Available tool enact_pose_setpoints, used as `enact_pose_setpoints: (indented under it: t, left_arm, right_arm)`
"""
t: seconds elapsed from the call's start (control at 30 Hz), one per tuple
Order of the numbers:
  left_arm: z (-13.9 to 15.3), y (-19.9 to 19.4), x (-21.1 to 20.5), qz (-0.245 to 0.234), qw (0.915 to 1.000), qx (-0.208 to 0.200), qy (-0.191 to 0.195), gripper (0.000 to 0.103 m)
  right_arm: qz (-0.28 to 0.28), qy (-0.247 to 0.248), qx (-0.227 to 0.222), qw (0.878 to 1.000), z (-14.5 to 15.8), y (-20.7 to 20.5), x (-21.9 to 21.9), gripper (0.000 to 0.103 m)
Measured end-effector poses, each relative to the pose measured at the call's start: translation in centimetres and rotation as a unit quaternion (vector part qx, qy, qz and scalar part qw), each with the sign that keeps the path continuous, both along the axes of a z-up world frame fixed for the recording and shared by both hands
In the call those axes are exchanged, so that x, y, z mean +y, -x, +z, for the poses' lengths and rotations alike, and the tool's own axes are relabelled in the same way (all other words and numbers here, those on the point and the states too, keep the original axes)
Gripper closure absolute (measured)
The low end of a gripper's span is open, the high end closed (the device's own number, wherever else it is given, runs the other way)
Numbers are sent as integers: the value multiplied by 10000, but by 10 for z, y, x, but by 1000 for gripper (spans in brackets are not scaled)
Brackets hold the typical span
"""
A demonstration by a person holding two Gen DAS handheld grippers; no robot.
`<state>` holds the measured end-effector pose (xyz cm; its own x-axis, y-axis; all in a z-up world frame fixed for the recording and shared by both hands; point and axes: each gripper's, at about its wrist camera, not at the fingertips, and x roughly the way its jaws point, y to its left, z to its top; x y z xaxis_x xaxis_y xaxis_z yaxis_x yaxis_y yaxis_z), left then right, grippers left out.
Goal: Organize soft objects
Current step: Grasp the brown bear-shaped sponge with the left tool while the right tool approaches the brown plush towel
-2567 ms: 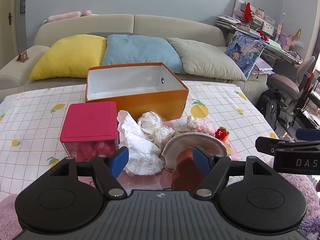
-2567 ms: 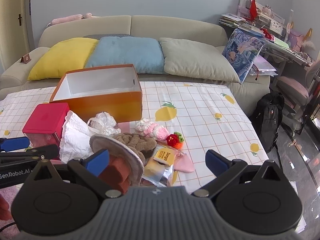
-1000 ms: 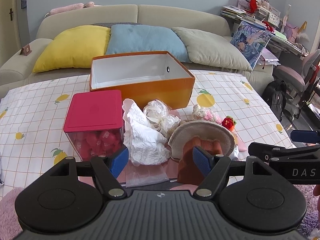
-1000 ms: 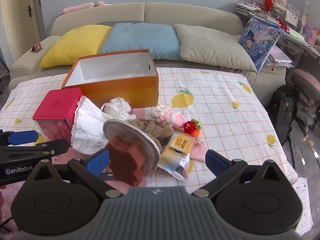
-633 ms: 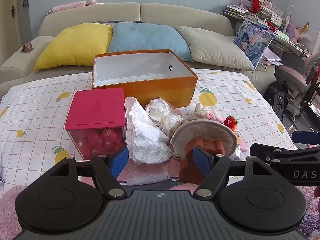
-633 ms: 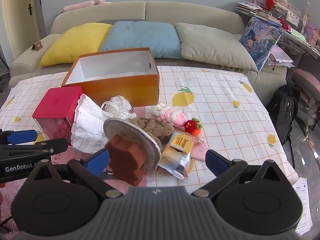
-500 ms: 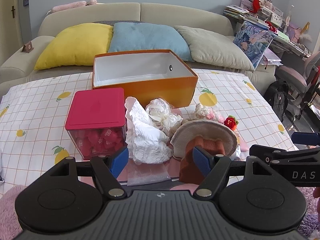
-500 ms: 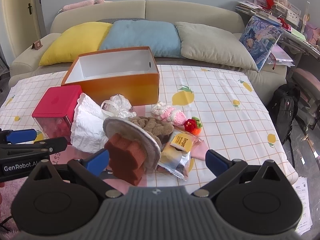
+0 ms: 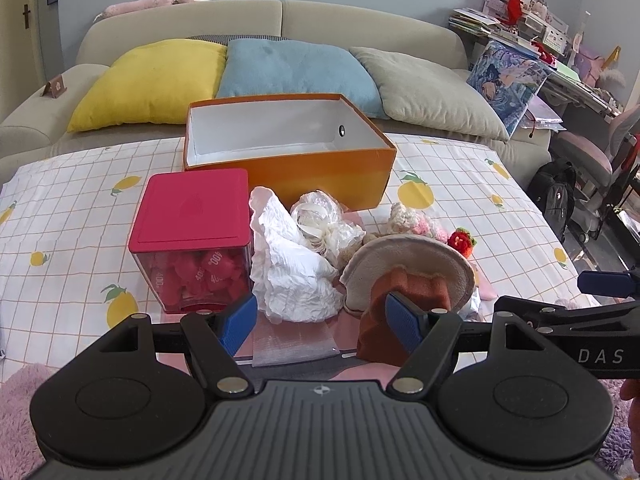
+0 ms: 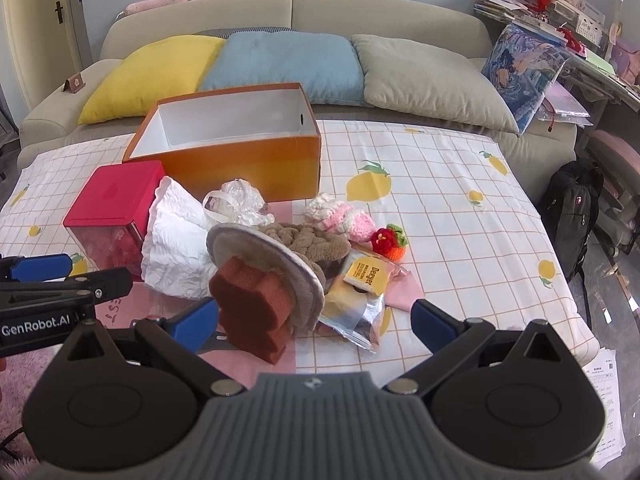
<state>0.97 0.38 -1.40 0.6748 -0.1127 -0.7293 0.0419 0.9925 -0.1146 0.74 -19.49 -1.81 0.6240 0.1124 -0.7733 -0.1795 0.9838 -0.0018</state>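
Both grippers hover at the near edge of a lemon-print tablecloth (image 10: 460, 184), jaws spread wide and holding nothing: the left gripper (image 9: 322, 322) and the right gripper (image 10: 316, 320). The soft objects lie in a heap at 12 o'clock from them: crumpled white cloth (image 9: 292, 268), a rust-brown sponge (image 10: 252, 304) leaning against a round beige pad (image 10: 276, 264), a brown knitted piece (image 10: 312, 242), a pink-white crochet item (image 10: 340, 216) and a red crochet strawberry (image 10: 388, 240). Beyond the heap at 12 o'clock sits an empty orange box (image 9: 288, 148); at 10 o'clock from the heap, a red-lidded container (image 9: 190, 208)
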Motion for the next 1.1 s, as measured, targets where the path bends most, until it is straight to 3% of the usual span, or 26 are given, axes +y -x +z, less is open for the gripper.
enact_pose_setpoints:
  t: [0.13,0.2,0.27,0.33,0.47,0.7,0.9,1.1]
  left_arm:
    - [-5,-6,2,-404,9990,108,143,17]
    - [-10,-11,3,-533,9983,164,178,21]
    - [-14,-15,3,-658,9973,212,248,22]
    - [-19,-20,2,-820,9959,220,322,22]
    - [-32,-28,-10,-1150,9927,179,301,22]
    - [-65,-42,-45,-1448,9891,223,176,10]
    - [-90,-47,-73,-1536,9871,294,-345,8]
    - [-103,-50,-83,-1610,9835,271,-781,6]
  right_arm:
    - [99,-52,112,9999,-7,-7,-2,3]
    - [201,24,183,9996,-14,-13,0,10]
    - [272,20,333,9991,-24,-20,0,25]
    - [308,-117,540,9980,-36,-28,-1,27]
    - [266,-99,693,9972,-53,-39,-3,41]
    - [313,288,605,9973,-67,-49,-16,49]
    - [69,127,811,9966,-82,-58,-34,52]
    - [232,-260,956,9948,-98,-69,-32,67]
